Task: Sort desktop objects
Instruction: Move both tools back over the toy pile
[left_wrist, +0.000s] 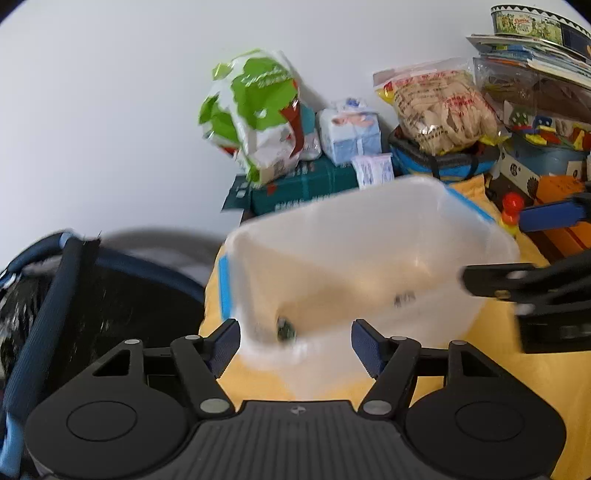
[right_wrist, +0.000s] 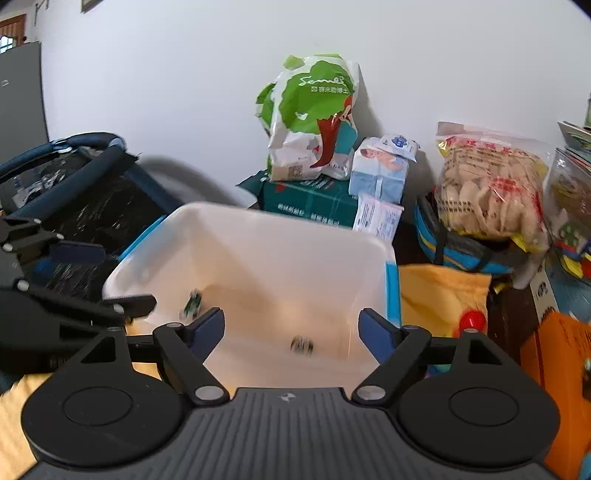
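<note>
Two small dark objects (right_wrist: 302, 345) lie inside the white bin (right_wrist: 280, 236); left gripper (left_wrist: 295, 345) and right gripper (right_wrist: 291, 330) fingers spread, empty.

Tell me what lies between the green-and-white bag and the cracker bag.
In the right wrist view, a pale blue carton stands between the green-and-white bag and the cracker bag.

Left gripper (left_wrist: 294, 345) jaws apart before plastic bin (left_wrist: 369, 221).

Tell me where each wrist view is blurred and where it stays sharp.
Left wrist view: the translucent bin and the right gripper are motion-smeared, while the left gripper stays crisp. Right wrist view: sharper overall; the small items in the bin are smeared, as is the left gripper, and the green-and-white bag reads clearly.
</note>
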